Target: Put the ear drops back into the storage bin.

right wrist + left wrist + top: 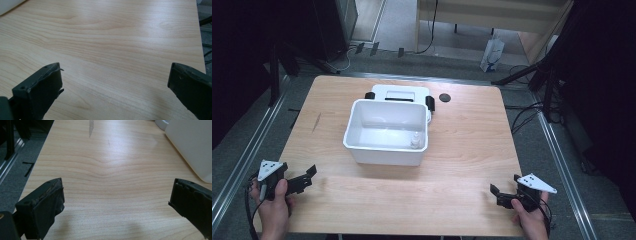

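Note:
A white rectangular tub [386, 131] stands in the middle of the wooden table [462, 150], with a small white bottle [415, 142] inside at its near right corner. Behind it lies a white lid or device [401, 93] with black side clips. My left gripper [307, 177] rests at the table's near left corner, held by a hand, jaws wide apart and empty. In the left gripper view its gripper [117, 195] faces bare wood, the tub's wall [192, 145] at upper right. My right gripper [498, 192] sits at the near right corner, open and empty, as in its own view [115, 75].
A small black round cap [444, 97] lies at the back of the table, right of the white lid. A dark scratch [316, 122] marks the wood at the left. Metal rails [242, 160] run along both sides; cables and stands crowd the floor to the right.

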A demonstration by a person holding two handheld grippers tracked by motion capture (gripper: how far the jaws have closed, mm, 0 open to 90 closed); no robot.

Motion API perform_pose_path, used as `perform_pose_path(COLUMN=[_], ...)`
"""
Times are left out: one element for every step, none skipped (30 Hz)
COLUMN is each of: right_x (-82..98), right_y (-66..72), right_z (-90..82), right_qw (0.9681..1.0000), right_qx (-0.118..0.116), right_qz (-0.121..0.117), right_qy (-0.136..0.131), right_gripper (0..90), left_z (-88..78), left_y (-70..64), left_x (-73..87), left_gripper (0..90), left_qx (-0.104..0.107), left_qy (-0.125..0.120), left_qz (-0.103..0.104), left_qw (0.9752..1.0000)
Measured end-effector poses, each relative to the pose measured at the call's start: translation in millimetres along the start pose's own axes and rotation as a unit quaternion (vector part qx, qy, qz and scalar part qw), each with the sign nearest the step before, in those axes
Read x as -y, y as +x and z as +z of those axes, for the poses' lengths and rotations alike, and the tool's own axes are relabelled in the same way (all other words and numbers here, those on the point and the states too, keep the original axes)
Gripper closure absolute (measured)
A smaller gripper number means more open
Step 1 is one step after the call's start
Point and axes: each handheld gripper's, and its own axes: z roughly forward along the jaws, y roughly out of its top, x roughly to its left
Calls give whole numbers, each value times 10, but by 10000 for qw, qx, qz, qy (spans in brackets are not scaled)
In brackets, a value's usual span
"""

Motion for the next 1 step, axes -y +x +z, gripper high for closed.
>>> perform_pose_path(right_x=[-1], right_y=[3], right_z=[5], right_qw=[10000], right_qx=[8], right_qz=[-8], right_qy=[18], right_gripper=[0], left_z=[0], left_y=[0], left_x=[0], left_gripper=[3], left_qx=[-4], left_qy=[5], left_qz=[11], left_qw=[10000])
